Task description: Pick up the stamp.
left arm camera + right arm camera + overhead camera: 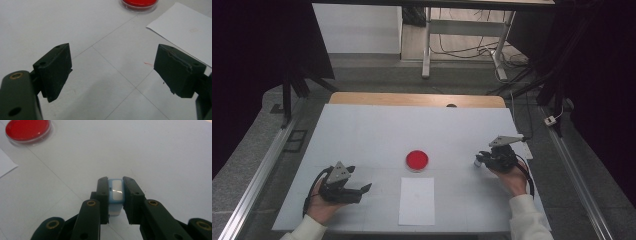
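Note:
A round red dish (417, 160) with a clear rim lies in the middle of the white tabletop (362, 130), and a white sheet of paper (417, 201) lies just in front of it. My right gripper (115, 181) is shut on a small light-blue and white block (117, 192), low over the table at the right (480, 160). The red dish (26, 130) lies far off to its upper left. My left gripper (112, 70) stands open with nothing between its pads, at the table's front left (362, 190). Beyond it are the dish (139, 3) and the paper (185, 27).
The white tabletop sits on a wooden table whose far edge (417, 99) shows at the back. Metal rails (257, 175) run along both sides. A desk frame with cables (462, 47) stands on the floor behind.

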The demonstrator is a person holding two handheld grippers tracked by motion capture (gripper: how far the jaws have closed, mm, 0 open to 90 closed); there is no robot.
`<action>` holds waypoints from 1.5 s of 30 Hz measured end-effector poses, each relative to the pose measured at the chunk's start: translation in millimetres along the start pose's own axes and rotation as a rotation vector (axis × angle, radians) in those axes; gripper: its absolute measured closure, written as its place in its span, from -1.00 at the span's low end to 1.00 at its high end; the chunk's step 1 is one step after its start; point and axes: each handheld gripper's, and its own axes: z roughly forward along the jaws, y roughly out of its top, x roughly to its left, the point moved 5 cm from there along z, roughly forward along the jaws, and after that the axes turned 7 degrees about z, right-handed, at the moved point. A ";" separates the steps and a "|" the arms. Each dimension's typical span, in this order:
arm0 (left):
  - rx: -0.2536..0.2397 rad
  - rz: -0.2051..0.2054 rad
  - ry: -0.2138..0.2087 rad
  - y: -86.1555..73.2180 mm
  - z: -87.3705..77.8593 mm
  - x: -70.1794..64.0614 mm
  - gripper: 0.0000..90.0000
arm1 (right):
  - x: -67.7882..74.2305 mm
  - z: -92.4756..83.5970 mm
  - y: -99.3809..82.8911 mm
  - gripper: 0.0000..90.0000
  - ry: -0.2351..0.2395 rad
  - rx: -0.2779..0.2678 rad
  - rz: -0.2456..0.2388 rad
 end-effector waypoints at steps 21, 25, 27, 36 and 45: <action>-0.013 -0.001 0.020 0.6 0.3 0.5 -0.66 | 5.7 -17.6 8.8 0.68 0.055 -0.130 0.067; -0.015 0.000 0.025 0.6 0.3 0.3 -0.66 | 8.4 -21.3 10.2 0.68 0.066 -0.151 0.075; -0.016 0.000 0.027 0.5 0.3 0.6 -0.66 | 9.3 -22.9 11.2 0.68 0.067 -0.163 0.074; -0.018 -0.004 0.030 0.4 0.6 1.2 -0.66 | 15.1 -25.0 14.2 0.68 0.084 -0.186 0.073; -0.018 -0.001 0.034 0.7 1.1 0.9 -0.65 | 23.6 -28.6 20.6 0.68 0.108 -0.225 0.089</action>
